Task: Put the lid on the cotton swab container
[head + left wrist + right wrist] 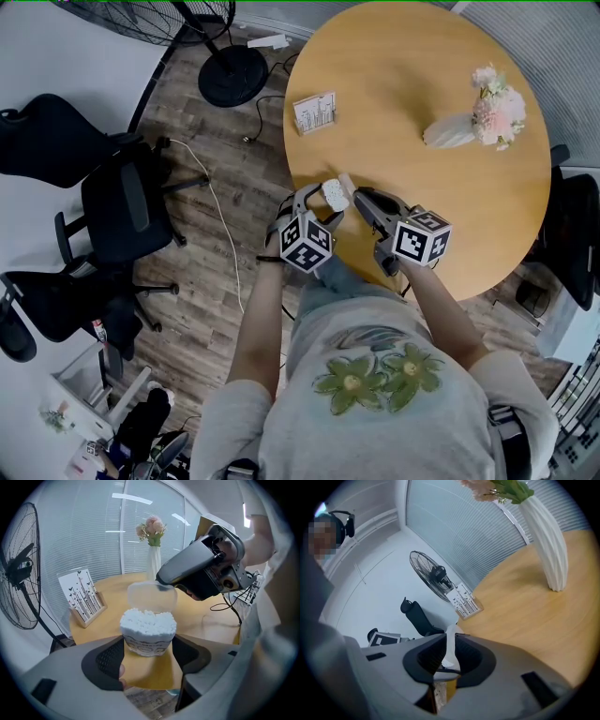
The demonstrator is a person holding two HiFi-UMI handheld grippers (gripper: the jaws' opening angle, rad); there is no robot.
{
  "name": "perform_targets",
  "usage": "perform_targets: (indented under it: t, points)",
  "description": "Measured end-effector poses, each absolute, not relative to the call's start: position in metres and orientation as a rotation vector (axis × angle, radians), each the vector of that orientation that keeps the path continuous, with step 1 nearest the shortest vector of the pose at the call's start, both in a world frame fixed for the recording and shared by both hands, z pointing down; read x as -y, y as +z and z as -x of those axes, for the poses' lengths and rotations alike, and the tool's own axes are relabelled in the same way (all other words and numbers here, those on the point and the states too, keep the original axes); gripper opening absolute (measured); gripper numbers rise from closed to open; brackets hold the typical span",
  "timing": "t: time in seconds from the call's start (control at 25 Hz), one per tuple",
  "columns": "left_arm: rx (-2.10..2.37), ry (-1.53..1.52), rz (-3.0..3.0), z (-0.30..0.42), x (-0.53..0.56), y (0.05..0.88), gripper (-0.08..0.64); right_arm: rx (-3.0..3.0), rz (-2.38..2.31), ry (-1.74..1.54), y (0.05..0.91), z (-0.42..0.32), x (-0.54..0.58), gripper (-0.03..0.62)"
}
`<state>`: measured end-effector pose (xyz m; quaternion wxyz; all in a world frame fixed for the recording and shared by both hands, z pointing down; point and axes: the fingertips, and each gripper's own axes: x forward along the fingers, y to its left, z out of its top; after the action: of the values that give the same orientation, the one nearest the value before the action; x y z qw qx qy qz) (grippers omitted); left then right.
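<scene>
Lining up the lid with the container; lid not yet seated.

- Container (148,631): small clear tub, packed full of cotton swabs, standing upright on the round wooden surface (422,84) near its rim at about 8 o'clock in the head view.
- Left gripper (148,653): jaws set wide, pads against the tub's two sides low down. It is gripping the container and steadying it.
- Right gripper (449,645): jaws nearly together, pinching the lid (152,598) by one edge. The thin plastic stands edge-on between the pads.
- Lid position: in the left gripper view it hangs tilted, near upright, at 12 o'clock from the tub, just behind the swab heads. I cannot tell whether it touches them.

Handling judgement: both parts are probably very light thin plastic, smooth and slightly flexible.

- A hard squeeze on the tub walls could bow the mouth out of round, so keep the hold low and gentle.
- The edge pinch on the lid is likely to pivot or slip, so level it before pressing.
- The swabs stand proud of the rim and may resist the lid.
</scene>
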<state>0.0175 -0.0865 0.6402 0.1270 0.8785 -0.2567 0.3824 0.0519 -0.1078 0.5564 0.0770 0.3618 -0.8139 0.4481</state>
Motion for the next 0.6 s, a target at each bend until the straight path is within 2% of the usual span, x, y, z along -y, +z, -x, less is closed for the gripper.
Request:
perform_targets:
  t: [0.6]
  points:
    - [0.759,1.111,-2.548,-0.0157,0.0864,0.6399,0.321,2.443,-1.074,1.176,0.5529,-0.0427,0.1052,0.058]
